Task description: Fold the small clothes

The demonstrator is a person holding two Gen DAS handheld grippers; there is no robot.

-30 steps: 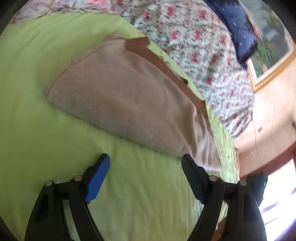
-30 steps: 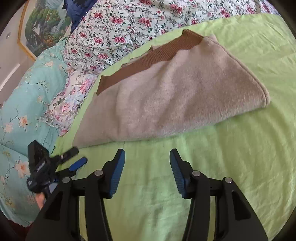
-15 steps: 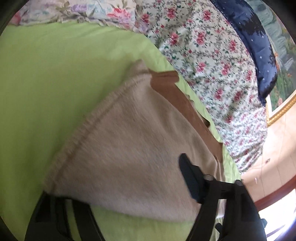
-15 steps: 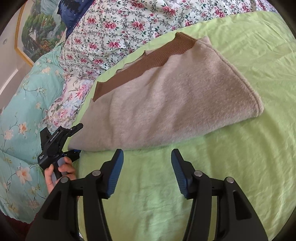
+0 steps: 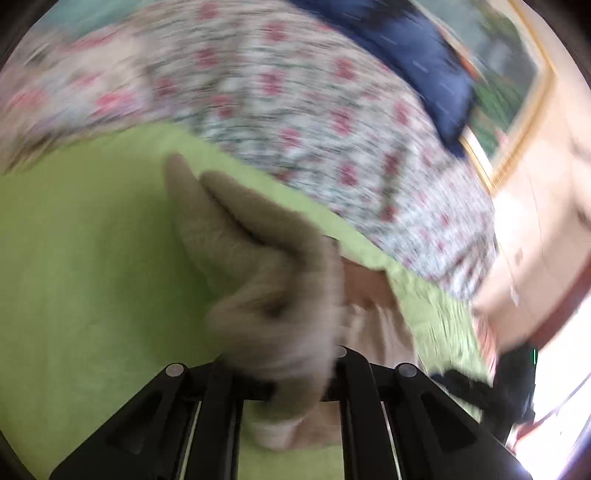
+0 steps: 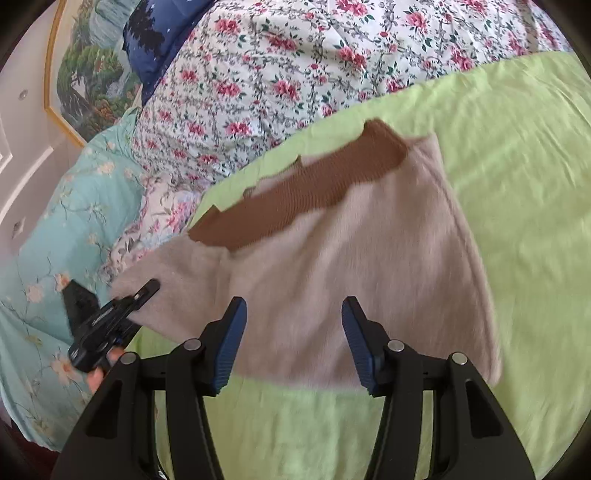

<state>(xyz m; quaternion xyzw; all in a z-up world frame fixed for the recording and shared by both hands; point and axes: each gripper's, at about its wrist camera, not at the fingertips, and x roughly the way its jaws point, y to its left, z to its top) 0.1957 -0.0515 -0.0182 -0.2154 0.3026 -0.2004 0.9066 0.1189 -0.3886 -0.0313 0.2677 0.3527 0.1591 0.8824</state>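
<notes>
A small beige knit garment (image 6: 351,266) with a brown ribbed band (image 6: 295,192) lies on the green sheet (image 6: 517,155). My right gripper (image 6: 293,343) is open, its blue pads over the garment's near edge. The left gripper shows in the right wrist view (image 6: 107,321) at the garment's left corner. In the blurred left wrist view the garment (image 5: 266,280) is bunched and lifted, and my left gripper (image 5: 291,384) is shut on it, its fingertips hidden by the cloth.
A floral quilt (image 6: 295,74) and a teal floral cover (image 6: 55,240) border the green sheet at the back and left. A dark blue pillow (image 6: 155,33) and a framed painting (image 6: 88,74) are behind them.
My left gripper moved onto the garment's corner, shut on it and raised it into a bunch. My right gripper advanced until its pads overlap the garment's near edge.
</notes>
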